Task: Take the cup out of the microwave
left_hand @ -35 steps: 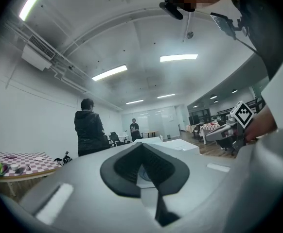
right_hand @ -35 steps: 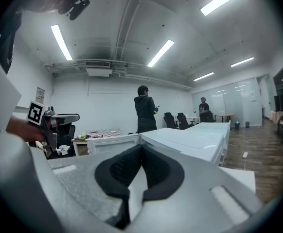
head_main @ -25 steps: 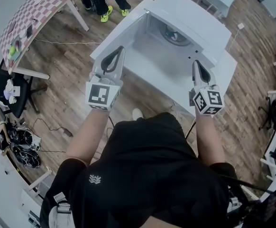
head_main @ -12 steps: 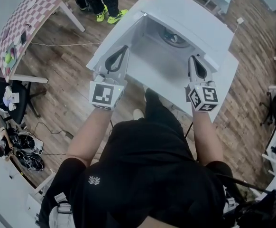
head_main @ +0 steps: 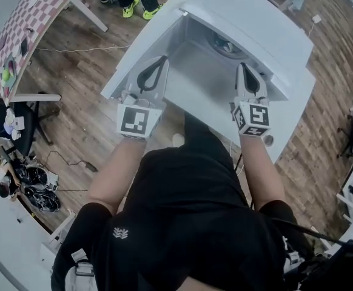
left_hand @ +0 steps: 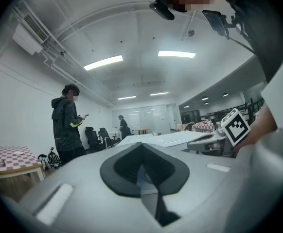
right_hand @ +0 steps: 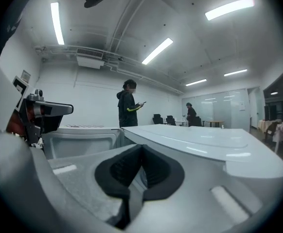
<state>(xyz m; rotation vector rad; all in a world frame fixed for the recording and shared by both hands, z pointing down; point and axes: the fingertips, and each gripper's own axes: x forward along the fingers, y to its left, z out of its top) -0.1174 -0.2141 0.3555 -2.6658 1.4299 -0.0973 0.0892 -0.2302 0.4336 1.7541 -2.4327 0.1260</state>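
With jaws closed and empty, the left gripper [head_main: 162, 59] and right gripper [head_main: 242, 66] are held level at the open microwave [head_main: 249, 17], apparently lined up to reach the cup [head_main: 224, 41], which looks to be the round shape far inside.

Both grippers sit further forward than a second ago. The left gripper [head_main: 162, 60] now reaches over the left edge of the open microwave [head_main: 249, 23]. The right gripper [head_main: 242, 66] lies over its open front, near the top panel's edge. The microwave fills more of the head view, closer to the person's body.
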